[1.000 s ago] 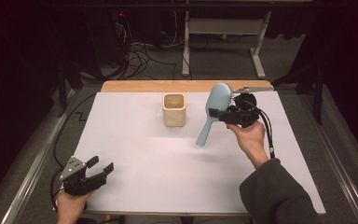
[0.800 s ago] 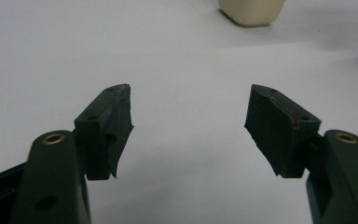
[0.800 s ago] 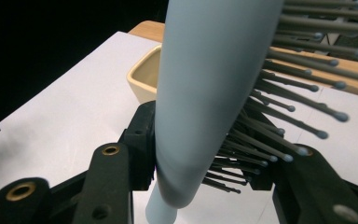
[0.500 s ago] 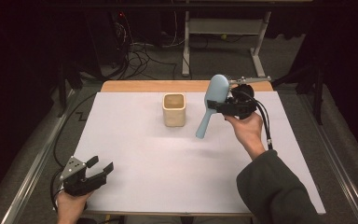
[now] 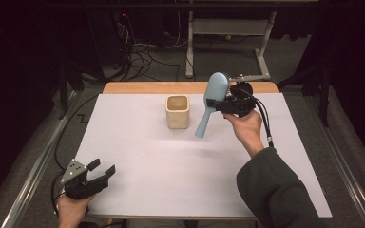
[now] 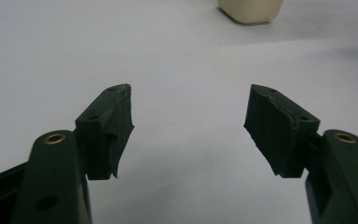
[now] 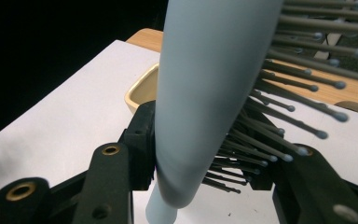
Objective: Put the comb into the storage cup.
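Above table's far right, right hand-held gripper clamps hairbrush w/ handle angled down; left hand-held gripper rests open.

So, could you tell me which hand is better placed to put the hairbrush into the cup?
The right. Its gripper already clamps the hairbrush beside the cup, handle hanging down; the left gripper rests open at the table's near edge.
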A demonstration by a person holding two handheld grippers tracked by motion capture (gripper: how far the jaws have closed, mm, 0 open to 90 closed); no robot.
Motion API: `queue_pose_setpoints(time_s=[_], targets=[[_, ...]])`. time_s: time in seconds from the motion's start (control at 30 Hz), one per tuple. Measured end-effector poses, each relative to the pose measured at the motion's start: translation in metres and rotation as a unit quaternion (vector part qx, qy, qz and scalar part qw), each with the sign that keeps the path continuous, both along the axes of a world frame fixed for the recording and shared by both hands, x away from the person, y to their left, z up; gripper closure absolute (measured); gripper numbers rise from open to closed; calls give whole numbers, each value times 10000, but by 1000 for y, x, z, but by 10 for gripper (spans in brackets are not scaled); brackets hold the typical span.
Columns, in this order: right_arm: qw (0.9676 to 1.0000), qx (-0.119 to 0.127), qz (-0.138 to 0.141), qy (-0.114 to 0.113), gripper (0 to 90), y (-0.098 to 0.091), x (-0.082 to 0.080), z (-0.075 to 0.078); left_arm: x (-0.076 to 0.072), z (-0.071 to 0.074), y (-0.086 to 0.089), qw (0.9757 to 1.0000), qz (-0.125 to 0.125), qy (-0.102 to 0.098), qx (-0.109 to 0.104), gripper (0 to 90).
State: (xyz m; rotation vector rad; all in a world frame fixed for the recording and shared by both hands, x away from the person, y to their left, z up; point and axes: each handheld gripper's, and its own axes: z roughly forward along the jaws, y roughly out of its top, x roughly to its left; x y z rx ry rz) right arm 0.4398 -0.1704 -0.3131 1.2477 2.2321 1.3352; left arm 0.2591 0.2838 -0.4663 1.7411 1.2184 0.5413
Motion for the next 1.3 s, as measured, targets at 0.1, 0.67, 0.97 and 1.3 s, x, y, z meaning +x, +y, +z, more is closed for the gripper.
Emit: queue_pose_setpoints(time_s=[0.1,0.67,0.97,1.3], targets=[[10000,-36,19,11,550,2,0,2,0,0,0,10000,-9,15,-11,326],[9999,-22,-61,-86,553,1,3,17,2,-1,1,10000,32,29,-58,335],[9998,11,-104,-153,553,6,9,23,2,-3,-1,9999,-26,116,25,328],[9998,33,-85,-160,551,16,17,29,3,-3,-1,9999,-72,116,53,327]])
